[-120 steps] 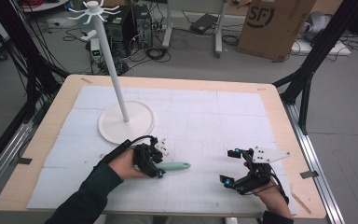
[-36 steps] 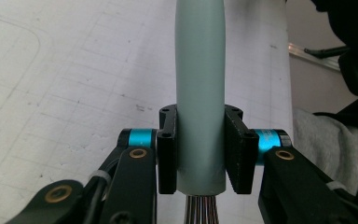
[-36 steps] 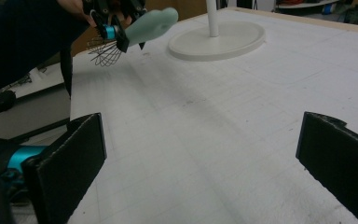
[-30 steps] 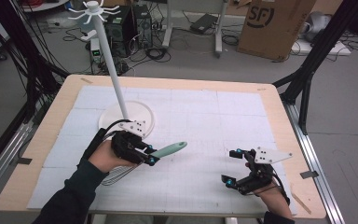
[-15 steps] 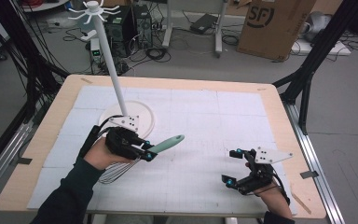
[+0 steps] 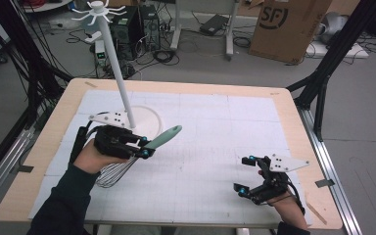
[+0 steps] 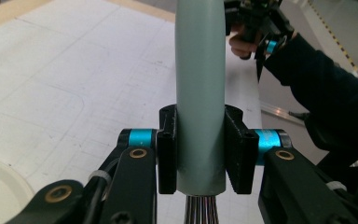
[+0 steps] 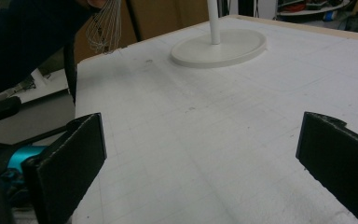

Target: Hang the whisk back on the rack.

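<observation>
Lifted off the mat since four seconds ago, the whisk (image 6: 142, 152) now hangs in the left gripper (image 6: 144, 147) at the left of the high frame, where earlier it lay flat lower down, near the bottom centre-left. Over the last second the left hand has carried it up and leftward in the frame, closer to the round white base (image 6: 144, 120) of the hook stand (image 6: 112, 63); in the last half second the shift is slight. The whisk's grey-green handle (image 6: 164, 137) points up and right, tilted, and its wire loops (image 6: 112, 171) hang down-left under the person's left hand (image 6: 90, 156). In the left gripper view the two black jaws are clamped on either side of the handle (image 7: 200, 93) near its lower end, with the wires (image 7: 200, 212) emerging just below at the bottom edge.

At the lower right of the high frame the right gripper (image 6: 249, 176) has hardly moved across all the frames. Its jaws stand wide apart with nothing between them, over the white gridded mat (image 8: 205, 126). In the right gripper view the stand base (image 8: 219, 46) sits at upper centre and the wire loops (image 8: 105, 25) at upper left.
</observation>
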Motion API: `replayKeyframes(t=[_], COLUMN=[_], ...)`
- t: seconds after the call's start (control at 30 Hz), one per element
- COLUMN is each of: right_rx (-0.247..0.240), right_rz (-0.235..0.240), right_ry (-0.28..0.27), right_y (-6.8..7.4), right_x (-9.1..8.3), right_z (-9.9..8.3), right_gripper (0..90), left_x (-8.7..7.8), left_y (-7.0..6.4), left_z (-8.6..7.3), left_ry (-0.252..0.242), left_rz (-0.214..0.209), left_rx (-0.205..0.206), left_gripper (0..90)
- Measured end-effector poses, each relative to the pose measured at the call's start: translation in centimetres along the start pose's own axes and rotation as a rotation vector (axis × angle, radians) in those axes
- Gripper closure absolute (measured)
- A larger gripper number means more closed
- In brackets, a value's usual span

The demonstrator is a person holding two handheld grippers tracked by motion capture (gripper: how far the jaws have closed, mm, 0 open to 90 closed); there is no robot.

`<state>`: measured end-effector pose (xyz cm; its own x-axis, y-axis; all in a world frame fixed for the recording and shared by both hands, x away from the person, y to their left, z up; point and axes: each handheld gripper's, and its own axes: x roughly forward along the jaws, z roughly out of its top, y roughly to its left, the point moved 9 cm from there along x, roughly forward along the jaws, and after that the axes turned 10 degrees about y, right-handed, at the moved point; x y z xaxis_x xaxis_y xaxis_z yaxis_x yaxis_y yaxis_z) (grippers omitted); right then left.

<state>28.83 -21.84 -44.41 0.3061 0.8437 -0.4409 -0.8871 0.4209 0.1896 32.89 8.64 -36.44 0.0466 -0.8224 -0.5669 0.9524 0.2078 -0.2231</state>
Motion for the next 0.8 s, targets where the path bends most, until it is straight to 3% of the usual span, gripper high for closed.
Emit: replayKeyframes(t=[0.8], right_rx=[0.002], right_rz=[0.009], right_ry=[-0.007], right_y=[0.1], right_x=[-0.1], right_z=[0.2], right_gripper=[0.2], left_x=[-5.1], left_y=[0.8], left_z=[0.9], left_ry=[-0.129], left_rz=[0.069], left_rx=[-0.014], left_gripper=[69.4])
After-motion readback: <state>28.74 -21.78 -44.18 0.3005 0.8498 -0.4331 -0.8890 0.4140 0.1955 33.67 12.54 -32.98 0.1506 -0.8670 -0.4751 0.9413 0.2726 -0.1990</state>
